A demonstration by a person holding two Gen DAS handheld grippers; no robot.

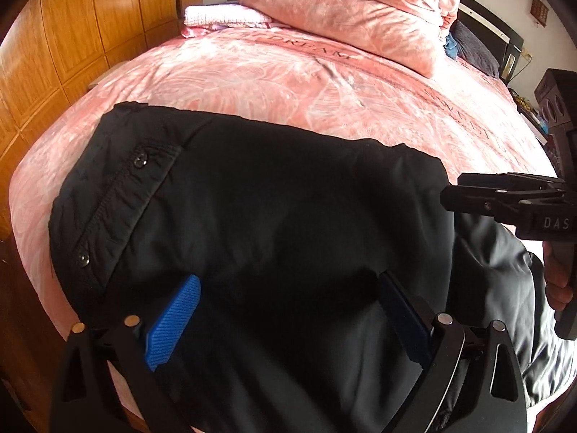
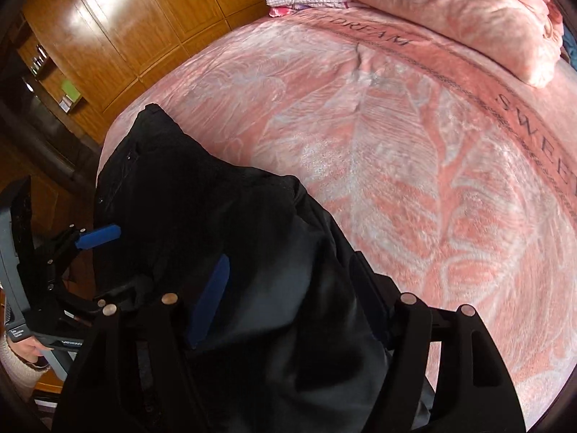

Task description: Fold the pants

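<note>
Black pants [image 1: 274, 223] lie on the pink bed, partly folded, with a buttoned pocket flap [image 1: 119, 202] at the left. My left gripper [image 1: 288, 317] is open wide over the near edge of the pants, with its blue fingers [image 1: 173, 321] resting on the cloth. My right gripper [image 2: 292, 288] is open over the pants [image 2: 223, 216] further right, with the cloth lying between its fingers [image 2: 211, 299]. The right gripper also shows in the left wrist view [image 1: 505, 198], and the left gripper shows in the right wrist view [image 2: 90, 241].
The bed has a pink leaf-print blanket [image 2: 414, 144]. A folded pink quilt [image 1: 353, 11] and a white towel [image 1: 223, 16] lie at the head. A wooden wardrobe [image 1: 83, 25] stands to the left. A dark headboard [image 1: 487, 32] is at the far right.
</note>
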